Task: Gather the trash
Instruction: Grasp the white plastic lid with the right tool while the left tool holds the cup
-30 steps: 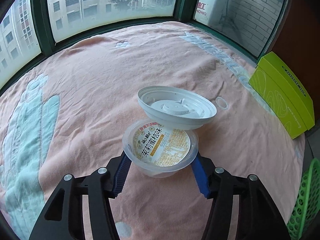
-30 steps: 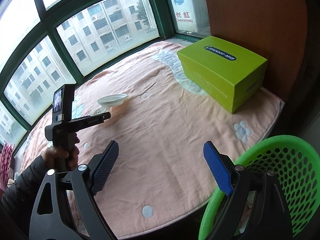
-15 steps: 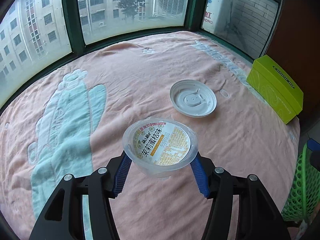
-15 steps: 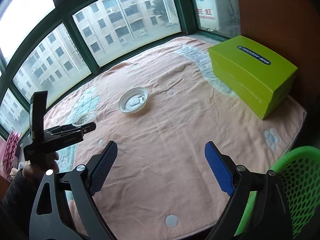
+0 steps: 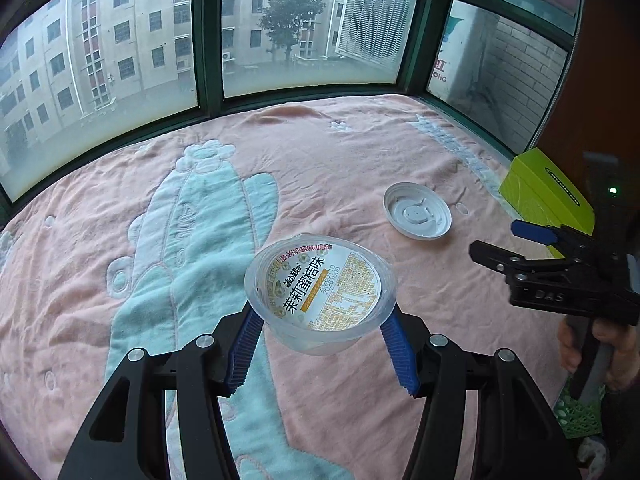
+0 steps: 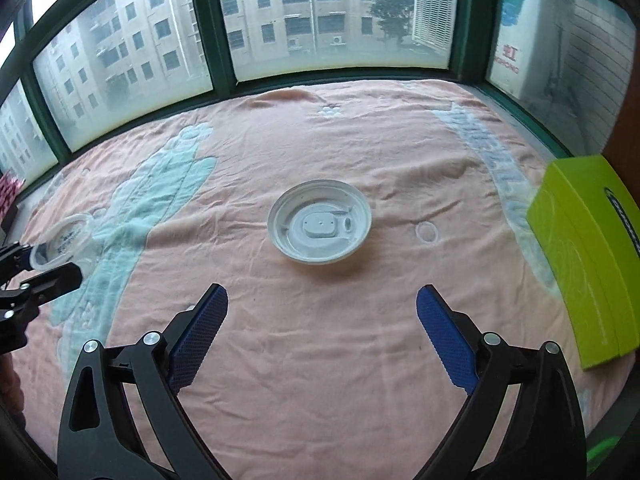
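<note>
My left gripper (image 5: pixel 320 344) is shut on a clear plastic cup (image 5: pixel 320 292) with a printed label and holds it above the pink blanket; the cup also shows at the far left of the right wrist view (image 6: pixel 66 240). A white plastic lid (image 6: pixel 319 227) lies upside down on the blanket, ahead of my open, empty right gripper (image 6: pixel 322 332). In the left wrist view the lid (image 5: pixel 417 216) lies beyond the cup to the right, and the right gripper (image 5: pixel 516 246) shows at the right edge.
A lime-green box (image 6: pixel 588 256) stands at the right edge of the blanket-covered table (image 6: pixel 360 380). A green mesh basket (image 5: pixel 576 412) sits low beside the table at the right. Windows ring the far side.
My left gripper has lifted the cup and drawn back and left, away from the lid. My right gripper has swung from the basket toward the lid, which now lies straight ahead of it.
</note>
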Demonstrator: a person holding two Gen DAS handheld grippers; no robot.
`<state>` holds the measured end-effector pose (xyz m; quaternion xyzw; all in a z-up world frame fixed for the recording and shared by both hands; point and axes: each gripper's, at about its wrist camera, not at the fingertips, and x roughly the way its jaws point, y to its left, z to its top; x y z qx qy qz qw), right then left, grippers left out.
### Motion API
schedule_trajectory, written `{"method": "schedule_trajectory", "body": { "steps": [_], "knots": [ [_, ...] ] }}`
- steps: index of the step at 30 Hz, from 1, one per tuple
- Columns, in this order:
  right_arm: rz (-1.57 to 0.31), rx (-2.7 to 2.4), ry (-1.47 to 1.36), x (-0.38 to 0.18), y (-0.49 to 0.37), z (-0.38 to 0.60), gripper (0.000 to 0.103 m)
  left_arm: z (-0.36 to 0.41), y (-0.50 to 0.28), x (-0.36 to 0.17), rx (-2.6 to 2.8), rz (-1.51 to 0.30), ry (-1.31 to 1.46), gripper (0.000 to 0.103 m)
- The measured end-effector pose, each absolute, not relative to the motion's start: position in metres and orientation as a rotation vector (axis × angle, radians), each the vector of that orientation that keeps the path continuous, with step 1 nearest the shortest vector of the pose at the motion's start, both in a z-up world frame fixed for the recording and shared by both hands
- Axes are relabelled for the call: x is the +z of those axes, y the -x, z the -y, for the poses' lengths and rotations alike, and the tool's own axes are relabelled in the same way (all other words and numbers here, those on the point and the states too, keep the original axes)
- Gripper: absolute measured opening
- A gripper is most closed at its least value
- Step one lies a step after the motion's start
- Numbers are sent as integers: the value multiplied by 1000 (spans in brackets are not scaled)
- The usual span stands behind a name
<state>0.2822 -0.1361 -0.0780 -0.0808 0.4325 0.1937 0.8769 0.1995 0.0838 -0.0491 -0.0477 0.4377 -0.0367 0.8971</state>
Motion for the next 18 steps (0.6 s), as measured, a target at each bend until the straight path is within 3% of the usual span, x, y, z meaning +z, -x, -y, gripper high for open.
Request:
{"method": "schedule_trajectory", "body": {
  "steps": [18],
  "knots": [
    [-973, 442, 296, -130, -356, 98, 97, -91, -205, -56, -81, -917, 142, 55]
  ]
}}
